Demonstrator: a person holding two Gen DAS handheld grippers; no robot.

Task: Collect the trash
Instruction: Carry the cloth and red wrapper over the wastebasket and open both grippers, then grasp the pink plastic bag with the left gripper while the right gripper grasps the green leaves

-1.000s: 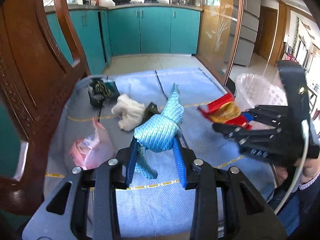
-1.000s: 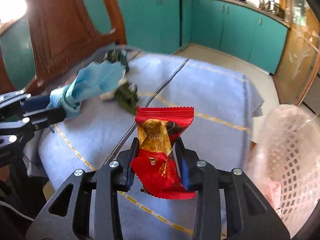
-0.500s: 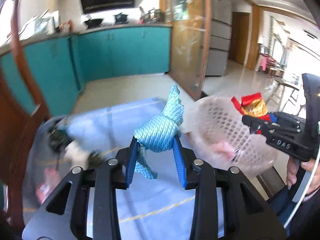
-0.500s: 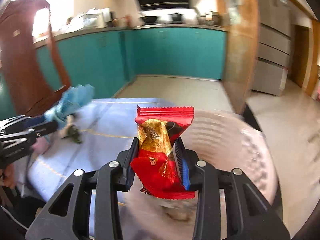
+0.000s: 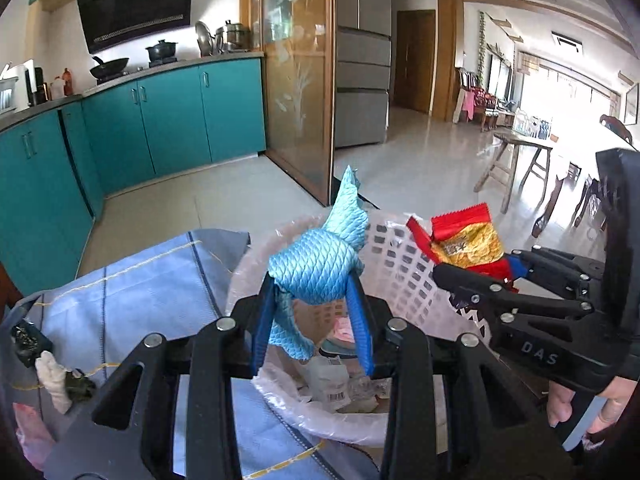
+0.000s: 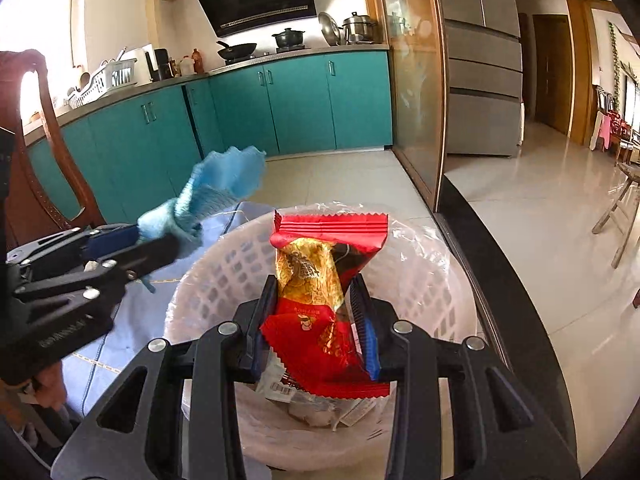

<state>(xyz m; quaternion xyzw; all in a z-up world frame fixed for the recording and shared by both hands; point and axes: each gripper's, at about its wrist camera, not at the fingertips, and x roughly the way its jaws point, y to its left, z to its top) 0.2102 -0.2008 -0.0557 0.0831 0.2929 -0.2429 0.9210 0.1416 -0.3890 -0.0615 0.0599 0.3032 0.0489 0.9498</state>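
Over the basket, the right gripper pinches a light, crinkly, slippery-looking red wrapper by its middle while the left gripper squeezes a soft blue cloth just above the rim.

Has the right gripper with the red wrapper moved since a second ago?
Yes. The right gripper, holding the red wrapper, swung from above the blue tablecloth to over the lined white basket.
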